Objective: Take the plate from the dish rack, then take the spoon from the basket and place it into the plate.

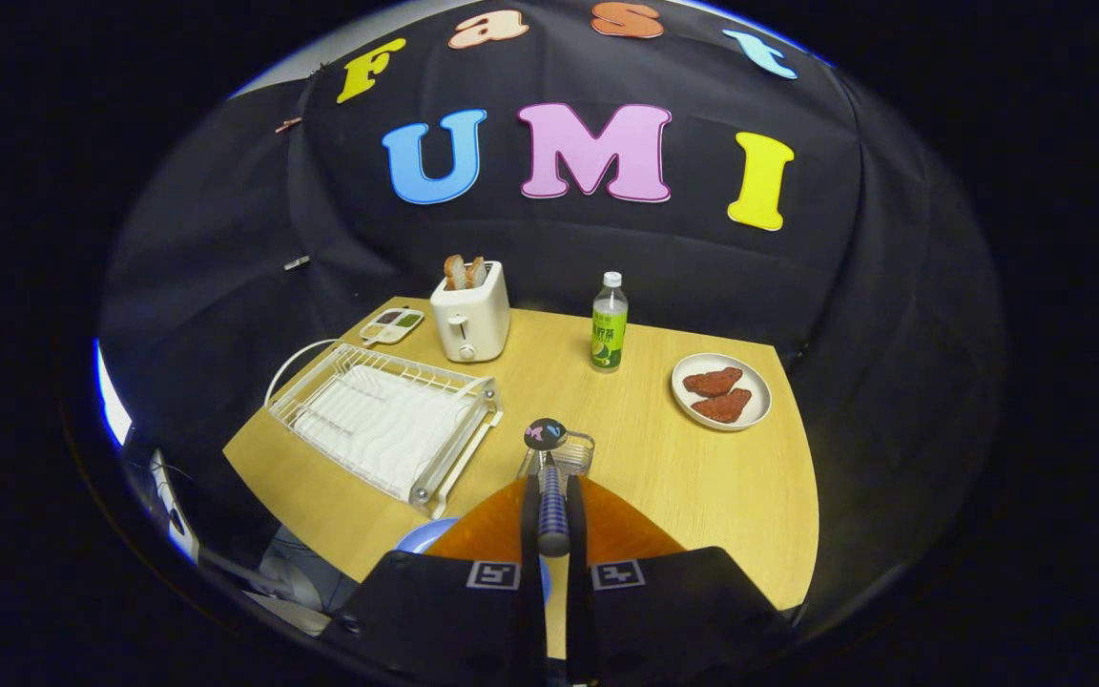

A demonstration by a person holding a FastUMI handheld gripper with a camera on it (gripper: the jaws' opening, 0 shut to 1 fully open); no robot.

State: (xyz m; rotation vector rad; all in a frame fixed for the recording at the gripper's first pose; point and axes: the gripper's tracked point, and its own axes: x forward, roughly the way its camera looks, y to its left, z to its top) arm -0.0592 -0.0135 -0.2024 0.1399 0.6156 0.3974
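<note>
I have the hand-held gripper (552, 520) pinching the spoon (549, 477) by its handle, lifted over the basket (570, 453) on the table (683, 468); the plate (421, 537) lies just left of my fingers, rack (383, 420) beyond

Illumination: even, bright on the wooden table (664, 458); backdrop stayed dark.
Shadows: soft, short, beside the toaster (470, 315) and bottle (610, 324).
Glare: slight sheen on the dish rack (387, 420).
Distortion: strong fisheye; table edges bowed.
Focus: mid-scene sharp; gripper (552, 515), fingers closed on the spoon (549, 477), slightly soft.
</note>
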